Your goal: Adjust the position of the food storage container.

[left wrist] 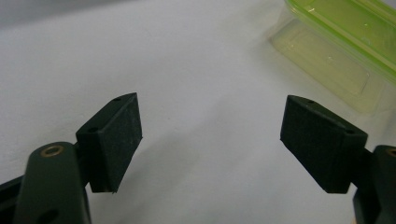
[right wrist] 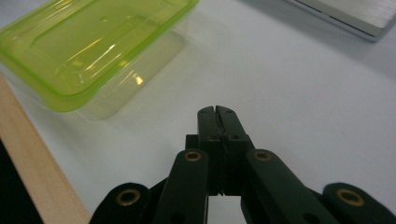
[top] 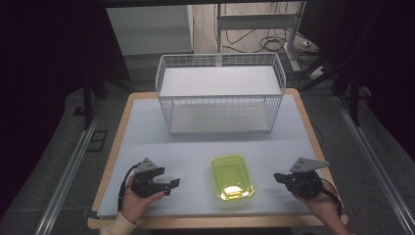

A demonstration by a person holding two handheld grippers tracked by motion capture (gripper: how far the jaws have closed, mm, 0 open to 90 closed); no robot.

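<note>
Near the lower middle of the high view sat a lidded green container (top: 232, 177), seemingly light, stiff, slick plastic, best gripped by its rim. Left gripper (top: 172, 184) stood apart; right gripper (top: 277, 177) was pressed together, empty.

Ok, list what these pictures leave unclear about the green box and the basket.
- Box, high view: glare near its front end hides what lies there.
- Box, left gripper view: cut off by the top-right edge.
- Box, right gripper view: cut off by the top-left edge.
- Basket, high view: lower shelf blurred behind the wire front.
</note>
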